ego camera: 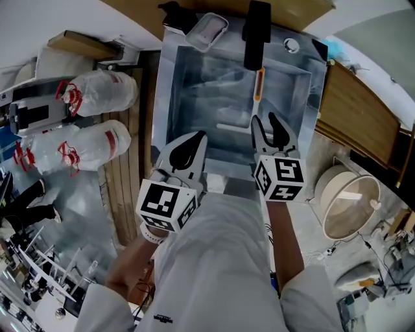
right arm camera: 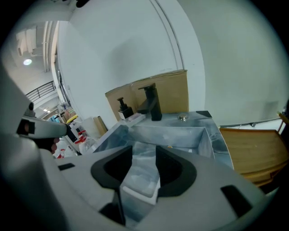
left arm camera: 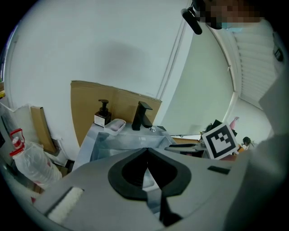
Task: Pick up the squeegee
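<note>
The squeegee lies on the floor of the steel sink (ego camera: 170,78): an orange handle (ego camera: 259,84) points toward the faucet, and a white blade (ego camera: 233,128) lies crosswise at the near end. My right gripper (ego camera: 266,120) hovers over the sink's near side, just above the blade, open with nothing between its fingers. In the right gripper view the white blade (right arm camera: 141,191) shows through the gap of the right gripper (right arm camera: 143,149), below it. My left gripper (ego camera: 198,137) is to the left, over the sink's near rim, shut and empty; in its own view the left gripper's (left arm camera: 146,151) tips meet.
A black faucet (ego camera: 257,32), a clear soap dish (ego camera: 206,31) and a dark dispenser bottle (ego camera: 178,16) stand along the sink's back rim. Tied white bags (ego camera: 97,91) lie at the left. A wooden counter (ego camera: 360,117) and a round white bin (ego camera: 350,204) are at the right.
</note>
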Demonstrator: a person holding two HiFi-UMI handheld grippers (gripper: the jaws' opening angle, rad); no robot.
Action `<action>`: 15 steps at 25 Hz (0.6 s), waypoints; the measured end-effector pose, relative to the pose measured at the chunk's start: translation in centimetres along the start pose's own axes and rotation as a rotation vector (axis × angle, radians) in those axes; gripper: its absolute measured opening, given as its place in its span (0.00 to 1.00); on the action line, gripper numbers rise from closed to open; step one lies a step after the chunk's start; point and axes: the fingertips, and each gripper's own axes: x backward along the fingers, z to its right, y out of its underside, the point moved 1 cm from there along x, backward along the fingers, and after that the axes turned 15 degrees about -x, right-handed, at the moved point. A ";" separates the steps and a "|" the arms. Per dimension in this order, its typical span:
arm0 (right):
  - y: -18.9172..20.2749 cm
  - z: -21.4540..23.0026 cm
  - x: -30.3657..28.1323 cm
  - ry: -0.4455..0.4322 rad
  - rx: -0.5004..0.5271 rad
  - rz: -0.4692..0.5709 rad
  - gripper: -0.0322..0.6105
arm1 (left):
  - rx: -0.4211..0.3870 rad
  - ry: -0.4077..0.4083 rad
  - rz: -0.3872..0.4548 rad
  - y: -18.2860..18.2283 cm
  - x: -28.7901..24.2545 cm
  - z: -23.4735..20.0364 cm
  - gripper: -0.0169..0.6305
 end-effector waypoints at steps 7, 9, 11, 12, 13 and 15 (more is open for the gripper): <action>3.4 2.9 -3.6 0.069 -0.074 -0.085 0.30 | 0.022 0.024 -0.044 2.2 -3.1 -0.6 0.03; 4.4 3.6 -4.6 0.086 -0.086 -0.107 0.31 | 0.022 0.033 -0.055 2.8 -3.9 -0.6 0.03; 5.3 4.0 -5.4 0.095 -0.088 -0.126 0.31 | 0.022 0.041 -0.064 3.3 -4.5 -0.8 0.03; 5.7 4.2 -5.8 0.098 -0.084 -0.137 0.31 | 0.026 0.042 -0.067 3.5 -4.9 -0.8 0.03; 6.0 4.3 -6.2 0.101 -0.078 -0.148 0.31 | 0.031 0.043 -0.070 3.6 -5.2 -0.9 0.03; 6.7 4.7 -7.0 0.108 -0.075 -0.168 0.31 | 0.043 0.043 -0.073 3.9 -5.9 -1.0 0.03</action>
